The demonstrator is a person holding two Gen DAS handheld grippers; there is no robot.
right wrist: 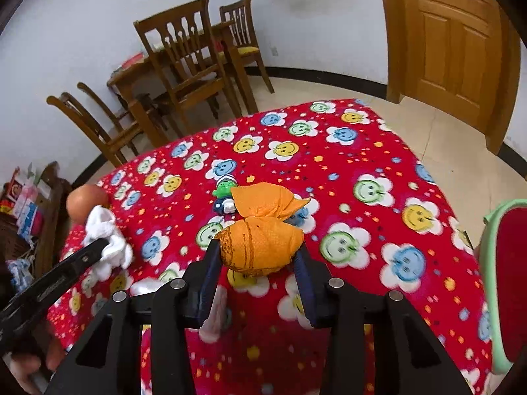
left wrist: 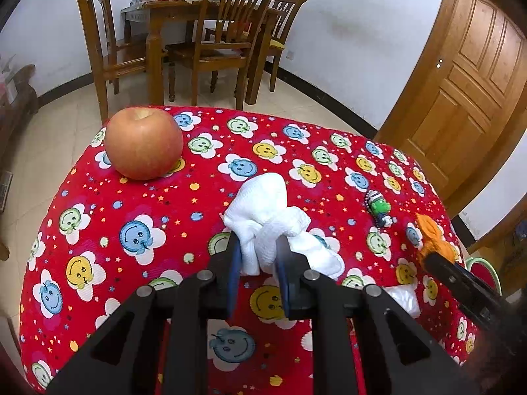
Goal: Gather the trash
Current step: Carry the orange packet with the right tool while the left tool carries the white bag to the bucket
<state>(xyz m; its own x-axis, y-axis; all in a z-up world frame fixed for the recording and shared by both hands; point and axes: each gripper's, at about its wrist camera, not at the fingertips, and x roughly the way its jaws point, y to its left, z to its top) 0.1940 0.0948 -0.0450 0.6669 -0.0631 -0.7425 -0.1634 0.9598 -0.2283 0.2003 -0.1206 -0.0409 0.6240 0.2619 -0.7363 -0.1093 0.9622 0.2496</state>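
Observation:
My left gripper [left wrist: 258, 240] is shut on a crumpled white tissue [left wrist: 263, 204] resting on the red smiley-flower tablecloth [left wrist: 131, 204]. The right wrist view shows this gripper [right wrist: 98, 247] at the left with the white tissue [right wrist: 105, 230] in its tips. A crumpled orange napkin wad [right wrist: 263, 243] sits between the pads of my right gripper [right wrist: 258, 250], which press on both its sides. The left wrist view catches that orange wad [left wrist: 431, 235] at the table's right edge. Another white scrap [left wrist: 403, 299] lies on the cloth near both grippers.
An apple [left wrist: 144, 143] stands at the table's far left. A small green toy keychain [left wrist: 380, 207] lies just beyond the orange wad. A green-rimmed red seat [right wrist: 504, 279] is off the right edge. Wooden chairs and a dining table [left wrist: 210, 26] stand behind, a wooden door [left wrist: 461, 82] at right.

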